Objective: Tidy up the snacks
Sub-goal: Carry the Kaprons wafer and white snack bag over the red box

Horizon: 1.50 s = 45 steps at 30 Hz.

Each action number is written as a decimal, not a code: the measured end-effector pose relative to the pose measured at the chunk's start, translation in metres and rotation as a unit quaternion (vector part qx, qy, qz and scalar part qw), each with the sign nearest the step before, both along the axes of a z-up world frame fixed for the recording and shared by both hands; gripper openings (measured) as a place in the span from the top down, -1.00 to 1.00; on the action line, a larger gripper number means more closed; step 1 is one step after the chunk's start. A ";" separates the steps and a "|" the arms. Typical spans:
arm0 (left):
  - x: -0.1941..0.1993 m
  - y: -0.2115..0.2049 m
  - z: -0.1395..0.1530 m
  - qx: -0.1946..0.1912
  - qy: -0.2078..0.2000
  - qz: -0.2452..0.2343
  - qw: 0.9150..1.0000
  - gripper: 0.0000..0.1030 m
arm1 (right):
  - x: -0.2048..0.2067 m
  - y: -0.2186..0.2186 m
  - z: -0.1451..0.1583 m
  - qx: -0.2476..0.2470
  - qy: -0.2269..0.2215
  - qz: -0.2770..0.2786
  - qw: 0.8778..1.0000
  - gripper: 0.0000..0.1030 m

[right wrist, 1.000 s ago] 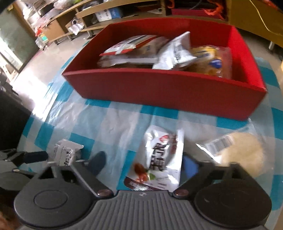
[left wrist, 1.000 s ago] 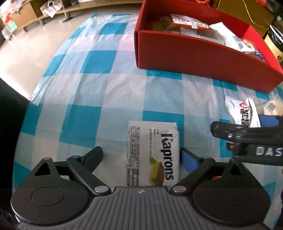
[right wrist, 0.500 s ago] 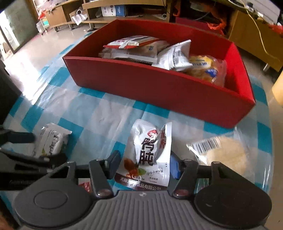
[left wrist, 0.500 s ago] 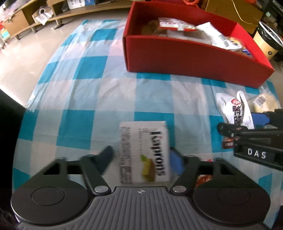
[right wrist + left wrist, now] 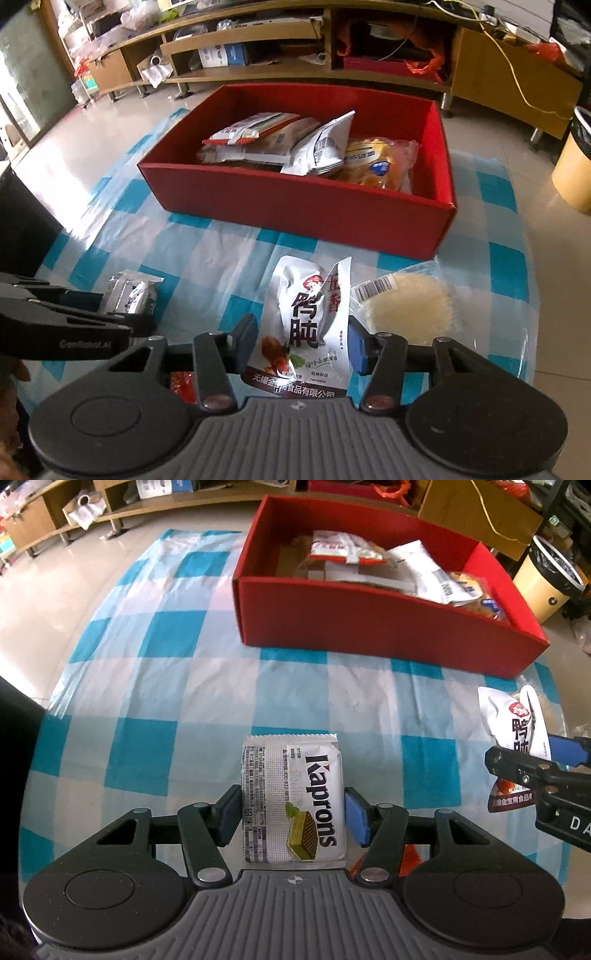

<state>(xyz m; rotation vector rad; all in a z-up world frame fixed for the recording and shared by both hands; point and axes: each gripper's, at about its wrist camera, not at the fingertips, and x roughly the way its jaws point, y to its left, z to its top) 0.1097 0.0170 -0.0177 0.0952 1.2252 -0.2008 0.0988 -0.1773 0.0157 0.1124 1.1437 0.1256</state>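
My left gripper (image 5: pixel 291 818) is shut on a white Kaprons wafer pack (image 5: pixel 293 797) and holds it above the checked cloth. My right gripper (image 5: pixel 301 345) is shut on a white duck-meat pouch (image 5: pixel 308 317) with Chinese print, lifted off the cloth. The pouch also shows at the right of the left wrist view (image 5: pixel 517 734), and the wafer pack at the left of the right wrist view (image 5: pixel 131 297). The red box (image 5: pixel 388 627) stands ahead with several snack packs inside; it also shows in the right wrist view (image 5: pixel 295 203).
A clear bag with a pale round cake and barcode (image 5: pixel 410 306) lies on the blue-and-white checked cloth (image 5: pixel 166 686) to the right. A red wrapper (image 5: pixel 181 384) lies under the right gripper. A yellow bin (image 5: pixel 576 170) stands on the floor beyond the table's right edge.
Both grippers closed on their packs and lifted them off the cloth. The box now sits farther away and lower in both views.
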 end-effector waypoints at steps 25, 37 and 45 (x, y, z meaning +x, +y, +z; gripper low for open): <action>0.012 -0.032 0.041 -0.021 -0.049 0.002 0.999 -0.26 | 0.005 -0.027 0.045 0.053 -0.071 -0.032 0.996 0.08; 0.017 -0.041 0.053 -0.026 -0.065 0.002 0.998 -0.26 | 0.009 -0.036 0.058 0.065 -0.090 -0.042 0.993 0.08; 0.017 -0.044 0.054 -0.026 -0.068 0.000 0.997 -0.26 | 0.010 -0.038 0.059 0.065 -0.091 -0.044 0.993 0.08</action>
